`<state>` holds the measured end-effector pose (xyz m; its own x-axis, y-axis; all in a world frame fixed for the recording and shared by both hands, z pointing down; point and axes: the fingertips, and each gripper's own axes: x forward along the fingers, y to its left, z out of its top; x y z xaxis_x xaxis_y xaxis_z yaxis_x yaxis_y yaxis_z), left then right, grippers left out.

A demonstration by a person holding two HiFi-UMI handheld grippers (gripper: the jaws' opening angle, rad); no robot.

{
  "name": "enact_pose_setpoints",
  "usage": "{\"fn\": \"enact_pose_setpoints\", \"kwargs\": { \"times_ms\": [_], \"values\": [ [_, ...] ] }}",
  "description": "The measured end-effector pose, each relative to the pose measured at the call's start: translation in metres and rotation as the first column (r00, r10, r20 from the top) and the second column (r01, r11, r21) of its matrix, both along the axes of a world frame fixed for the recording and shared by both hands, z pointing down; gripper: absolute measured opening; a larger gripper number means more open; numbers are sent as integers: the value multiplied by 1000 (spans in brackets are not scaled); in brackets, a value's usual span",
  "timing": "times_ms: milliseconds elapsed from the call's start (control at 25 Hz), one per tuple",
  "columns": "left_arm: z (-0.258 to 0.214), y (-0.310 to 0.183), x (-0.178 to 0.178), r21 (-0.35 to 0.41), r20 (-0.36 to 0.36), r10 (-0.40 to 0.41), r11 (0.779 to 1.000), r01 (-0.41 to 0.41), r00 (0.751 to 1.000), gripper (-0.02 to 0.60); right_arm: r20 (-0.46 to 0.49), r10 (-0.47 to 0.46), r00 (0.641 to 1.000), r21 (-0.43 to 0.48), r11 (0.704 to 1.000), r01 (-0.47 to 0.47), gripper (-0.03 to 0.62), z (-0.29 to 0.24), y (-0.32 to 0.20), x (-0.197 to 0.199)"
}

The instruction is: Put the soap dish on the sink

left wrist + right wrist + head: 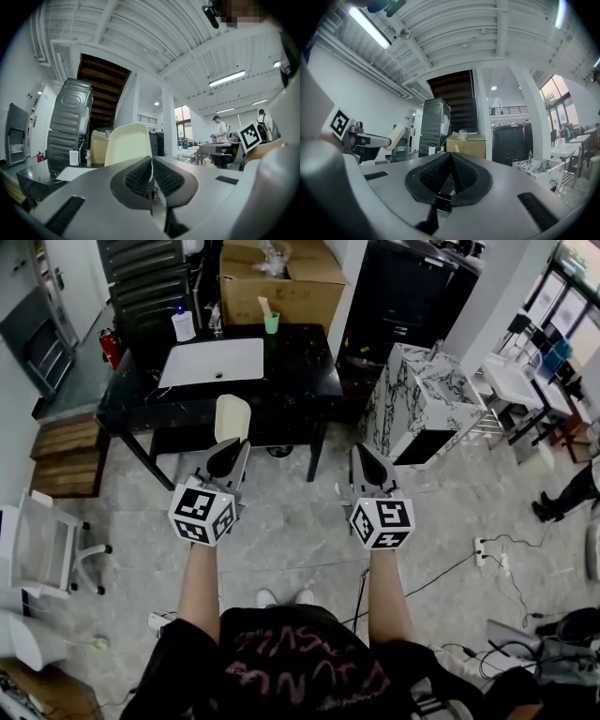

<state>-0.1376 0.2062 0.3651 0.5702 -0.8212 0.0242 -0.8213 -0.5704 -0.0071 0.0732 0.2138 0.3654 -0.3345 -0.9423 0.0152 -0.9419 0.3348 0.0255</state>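
A cream soap dish (pixel 232 416) stands upright between the tips of my left gripper (pixel 225 457), which is shut on its lower edge. In the left gripper view the soap dish (pixel 129 143) rises above the closed left gripper (pixel 151 161). The white sink (pixel 211 362) is set in a black table (pixel 300 381) ahead, well beyond the dish. My right gripper (pixel 367 465) is level with the left one, shut and holding nothing. In the right gripper view the right gripper (pixel 451 157) has its pads together, and the soap dish (pixel 396 136) shows at the left.
On the table behind the sink stand a soap bottle (pixel 183 324) and a green cup (pixel 271 322). A cardboard box (pixel 281 282) sits behind the table. A marbled cabinet (pixel 422 399) stands to the right, a white chair (pixel 37 540) to the left. Cables lie on the floor at right.
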Motion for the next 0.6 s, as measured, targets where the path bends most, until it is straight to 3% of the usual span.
{"fn": "enact_pose_setpoints", "kwargs": {
  "times_ms": [600],
  "values": [
    [7,-2,-21,-1,2,47,999,-47,999,25,-76,30,997,-12,999,-31,12,15,-1,-31]
  ]
}}
